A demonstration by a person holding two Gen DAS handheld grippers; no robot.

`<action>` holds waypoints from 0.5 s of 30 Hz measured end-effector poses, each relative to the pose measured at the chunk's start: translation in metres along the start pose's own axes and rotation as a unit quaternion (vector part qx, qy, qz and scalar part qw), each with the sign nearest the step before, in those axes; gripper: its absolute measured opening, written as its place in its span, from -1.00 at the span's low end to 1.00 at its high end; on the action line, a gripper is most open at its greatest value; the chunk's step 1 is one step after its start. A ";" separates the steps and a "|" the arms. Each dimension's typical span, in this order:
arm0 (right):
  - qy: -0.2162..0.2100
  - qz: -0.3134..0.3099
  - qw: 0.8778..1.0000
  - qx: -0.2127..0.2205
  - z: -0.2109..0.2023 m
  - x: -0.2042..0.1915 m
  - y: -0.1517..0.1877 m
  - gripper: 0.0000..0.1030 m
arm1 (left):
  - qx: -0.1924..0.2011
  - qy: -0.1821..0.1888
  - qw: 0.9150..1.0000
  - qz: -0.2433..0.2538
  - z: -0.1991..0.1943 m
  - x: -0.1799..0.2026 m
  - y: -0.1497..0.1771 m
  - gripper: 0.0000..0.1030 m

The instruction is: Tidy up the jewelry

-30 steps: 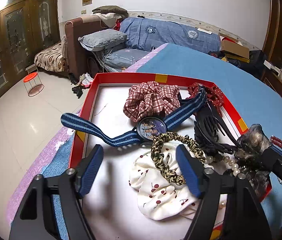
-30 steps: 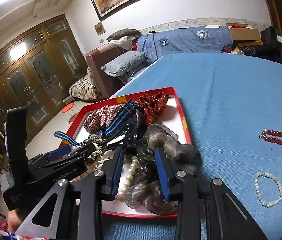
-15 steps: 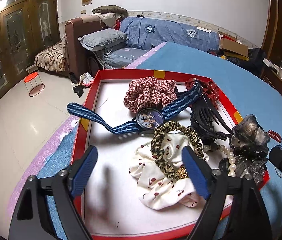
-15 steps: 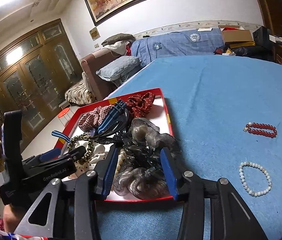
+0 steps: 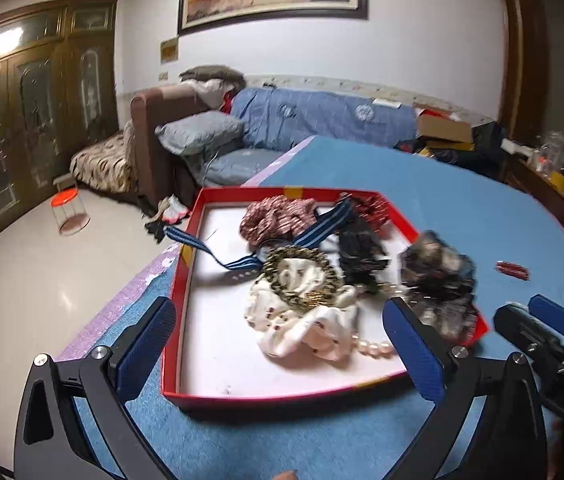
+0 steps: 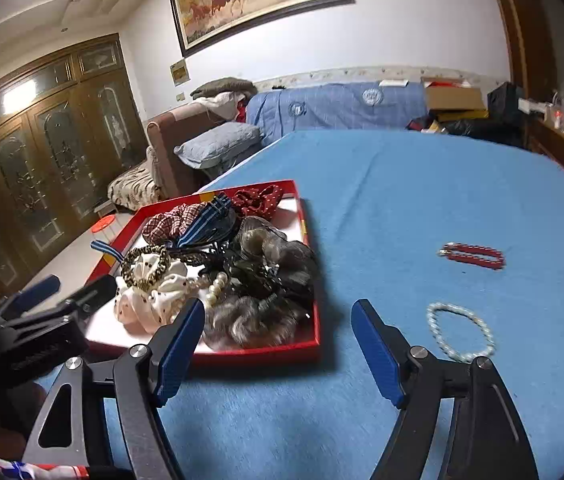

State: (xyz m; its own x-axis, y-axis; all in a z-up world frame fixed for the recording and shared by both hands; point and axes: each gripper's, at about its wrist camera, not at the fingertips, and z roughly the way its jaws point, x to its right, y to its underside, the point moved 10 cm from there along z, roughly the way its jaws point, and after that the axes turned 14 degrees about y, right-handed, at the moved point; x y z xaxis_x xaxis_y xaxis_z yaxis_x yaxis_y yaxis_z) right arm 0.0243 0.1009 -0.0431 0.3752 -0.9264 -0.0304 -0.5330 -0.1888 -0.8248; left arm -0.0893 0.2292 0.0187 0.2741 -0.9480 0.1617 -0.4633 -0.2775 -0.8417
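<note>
Right claw (image 6: 278, 344) just widened, empty — grey furry scrunchie (image 6: 258, 312) in tray.

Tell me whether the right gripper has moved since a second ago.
Yes. The right gripper has backed off the red tray, its jaws just opening: its fingers flanked the grey hairpiece before and now stand empty before the tray's near edge.

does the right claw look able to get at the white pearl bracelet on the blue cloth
Probably yes. The right claw stands open and empty, and the pearl bracelet lies alone on the bare blue cloth just ahead to its right, outside the red tray, with nothing between them.
</note>
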 end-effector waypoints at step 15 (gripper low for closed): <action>0.054 0.019 0.997 0.050 -0.081 0.034 0.020 0.76 | 0.010 -0.047 0.997 0.057 -0.054 0.026 0.021 0.99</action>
State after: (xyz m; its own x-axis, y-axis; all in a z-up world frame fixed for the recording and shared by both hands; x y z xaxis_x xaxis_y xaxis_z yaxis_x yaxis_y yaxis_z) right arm -0.0349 0.0393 -0.0151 0.2690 -0.9631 -0.0065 -0.4647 -0.1239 -0.8767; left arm -0.1371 0.1905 0.0332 0.2983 -0.9543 0.0168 -0.4787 -0.1648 -0.8624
